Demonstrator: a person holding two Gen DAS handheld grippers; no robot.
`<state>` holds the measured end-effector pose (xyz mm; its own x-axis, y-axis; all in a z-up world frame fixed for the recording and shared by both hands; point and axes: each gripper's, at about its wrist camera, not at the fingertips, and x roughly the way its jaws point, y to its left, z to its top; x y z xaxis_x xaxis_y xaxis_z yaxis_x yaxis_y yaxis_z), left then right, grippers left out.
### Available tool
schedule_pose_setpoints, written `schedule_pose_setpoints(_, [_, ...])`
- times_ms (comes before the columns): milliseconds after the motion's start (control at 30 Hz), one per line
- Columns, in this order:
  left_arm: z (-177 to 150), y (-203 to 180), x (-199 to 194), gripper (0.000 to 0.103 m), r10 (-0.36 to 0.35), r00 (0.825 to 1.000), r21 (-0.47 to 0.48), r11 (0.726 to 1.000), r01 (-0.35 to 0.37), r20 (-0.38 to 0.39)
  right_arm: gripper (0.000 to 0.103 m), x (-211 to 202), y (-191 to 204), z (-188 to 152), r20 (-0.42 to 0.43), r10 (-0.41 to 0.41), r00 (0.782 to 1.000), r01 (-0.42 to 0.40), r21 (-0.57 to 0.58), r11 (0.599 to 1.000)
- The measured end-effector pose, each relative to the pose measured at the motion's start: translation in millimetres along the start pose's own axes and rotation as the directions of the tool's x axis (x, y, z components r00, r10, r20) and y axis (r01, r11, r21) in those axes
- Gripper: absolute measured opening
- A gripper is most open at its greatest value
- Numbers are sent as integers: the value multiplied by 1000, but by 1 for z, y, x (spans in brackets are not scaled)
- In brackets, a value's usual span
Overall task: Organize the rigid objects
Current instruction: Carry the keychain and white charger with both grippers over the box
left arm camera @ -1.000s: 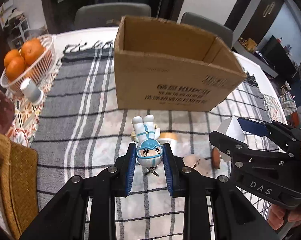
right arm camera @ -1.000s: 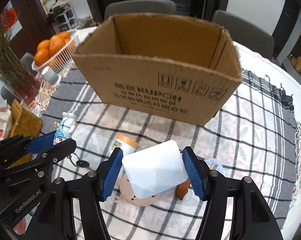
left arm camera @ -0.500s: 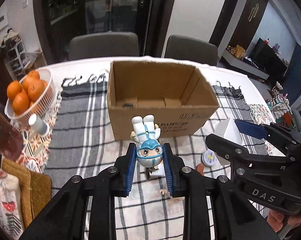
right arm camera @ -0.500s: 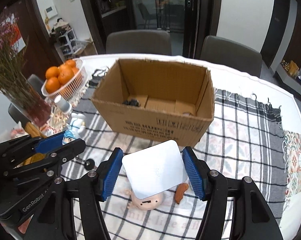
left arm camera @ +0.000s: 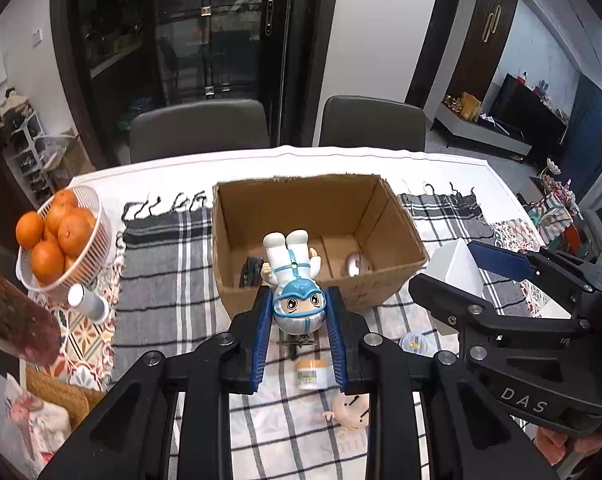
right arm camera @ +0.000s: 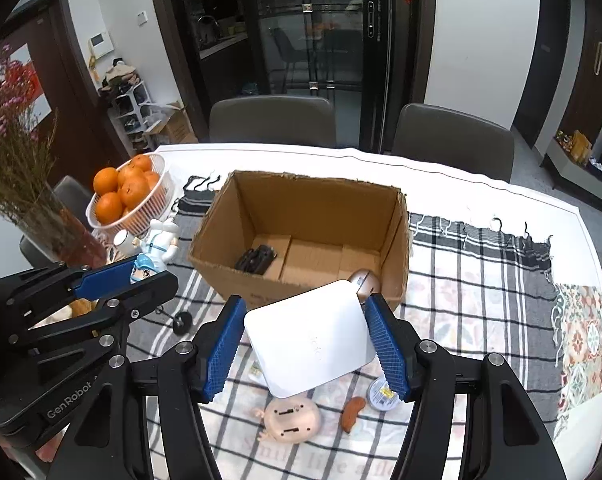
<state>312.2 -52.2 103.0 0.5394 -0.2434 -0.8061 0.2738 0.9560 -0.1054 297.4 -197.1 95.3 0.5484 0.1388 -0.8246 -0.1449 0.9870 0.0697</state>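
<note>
My left gripper [left arm camera: 299, 344] is shut on a white and blue toy figure [left arm camera: 295, 280], held head-down above the table, in front of the open cardboard box [left arm camera: 401, 216]. My right gripper [right arm camera: 307, 348] is shut on a flat white box [right arm camera: 309, 340], held above the table in front of the cardboard box [right arm camera: 395, 232]. Inside the cardboard box lie a black object [right arm camera: 257, 259] and a round pinkish object [right arm camera: 364, 280]. The left gripper with its figure [right arm camera: 157, 250] shows at the left of the right wrist view.
On the plaid cloth [right arm camera: 481, 280] lie a doll head [right arm camera: 293, 418], a small jar [left arm camera: 311, 374], a round tin [right arm camera: 381, 392], an orange piece [right arm camera: 353, 420] and a black wheeled part [right arm camera: 181, 322]. A basket of oranges [left arm camera: 57, 240] and a vase [right arm camera: 65, 236] stand left.
Both grippers have risen well above the table with their loads, so the box's inside now shows. Their grips are unchanged.
</note>
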Motion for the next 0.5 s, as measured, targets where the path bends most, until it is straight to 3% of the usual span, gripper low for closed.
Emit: schedule_pose_setpoints(500, [53,9,15,27,26,999,19,999,-26,19,62,20,-12,48,-7,12,1000,-12,23,1000])
